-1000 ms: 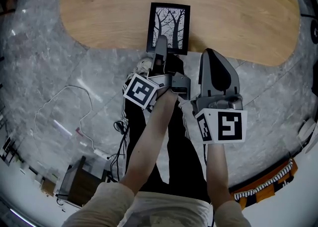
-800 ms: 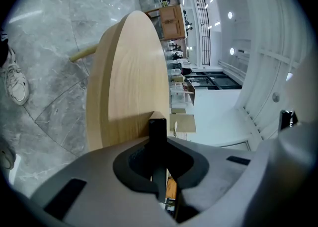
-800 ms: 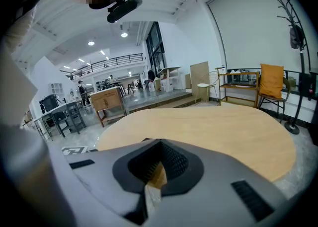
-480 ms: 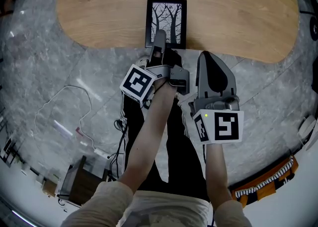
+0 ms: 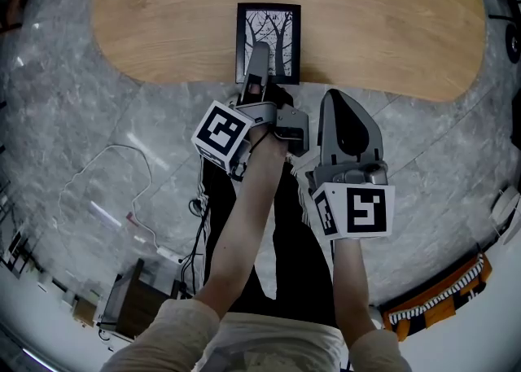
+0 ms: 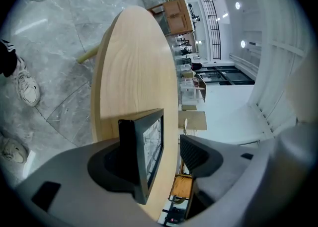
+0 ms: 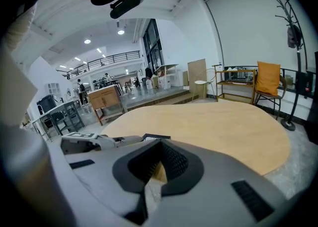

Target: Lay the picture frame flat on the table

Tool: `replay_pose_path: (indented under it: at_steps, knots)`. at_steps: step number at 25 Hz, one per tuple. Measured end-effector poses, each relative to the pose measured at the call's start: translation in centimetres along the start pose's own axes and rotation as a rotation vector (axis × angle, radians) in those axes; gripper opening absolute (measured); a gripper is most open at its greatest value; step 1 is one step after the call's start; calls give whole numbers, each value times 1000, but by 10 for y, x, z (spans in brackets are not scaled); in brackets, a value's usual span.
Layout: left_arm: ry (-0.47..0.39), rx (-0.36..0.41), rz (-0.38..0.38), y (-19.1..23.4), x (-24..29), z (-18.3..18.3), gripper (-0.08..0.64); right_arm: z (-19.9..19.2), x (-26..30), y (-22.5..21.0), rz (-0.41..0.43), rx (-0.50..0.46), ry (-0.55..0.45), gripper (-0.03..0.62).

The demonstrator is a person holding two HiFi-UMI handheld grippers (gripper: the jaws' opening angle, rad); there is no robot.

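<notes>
Left gripper [image 5: 259, 53]: jaws opening. The picture frame [image 6: 141, 159] stands between them by its near edge. Its back sits against one pad; a clear gap shows between the glass face and the other pad. No squeeze on it.

Right gripper [image 5: 341, 98]: jaws together at the tips, nothing between them. It is held off the table's near edge, beside the left gripper and apart from the frame. In its own view the tips [image 7: 158, 146] meet over the wood.

Picture frame [image 5: 269, 32]: black border, a print of bare trees, face up. Lies flat on the table [image 5: 383, 28], its near edge at the table's near edge. The left gripper comes in low from the person's side.

Table: pale wood, rounded outline, wide bare surface past the frame [image 6: 131, 67].

Marker cubes: one on the left gripper [image 5: 222, 136], one on the right [image 5: 358, 209], both facing the head camera.

Around: grey marble floor [image 5: 98, 118] with a white cable [image 5: 114, 150] looping to the person's left. White sneaker [image 6: 27, 89] on the floor by the table's edge in the left gripper view. A yellow chair [image 7: 268, 84] beyond the table's far side in the right gripper view.
</notes>
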State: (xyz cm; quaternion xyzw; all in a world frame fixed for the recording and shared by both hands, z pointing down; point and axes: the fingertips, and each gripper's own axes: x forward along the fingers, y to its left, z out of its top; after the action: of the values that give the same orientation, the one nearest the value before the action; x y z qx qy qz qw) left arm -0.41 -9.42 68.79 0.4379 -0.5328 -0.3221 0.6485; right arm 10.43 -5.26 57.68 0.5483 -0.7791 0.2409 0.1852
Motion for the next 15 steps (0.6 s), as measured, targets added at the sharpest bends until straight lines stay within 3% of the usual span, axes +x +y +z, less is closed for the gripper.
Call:
replay_pose_path:
  at_steps: [5, 12, 15]
  knots:
    - [-22, 10, 70, -3, 0, 3, 324, -2, 0, 0, 9, 0, 16, 6]
    - [12, 6, 103, -13, 2, 1, 431, -2, -3, -7, -6, -10, 26, 6]
    - [17, 10, 126, -10, 3, 0, 434, -3, -2, -9, -13, -12, 25, 6]
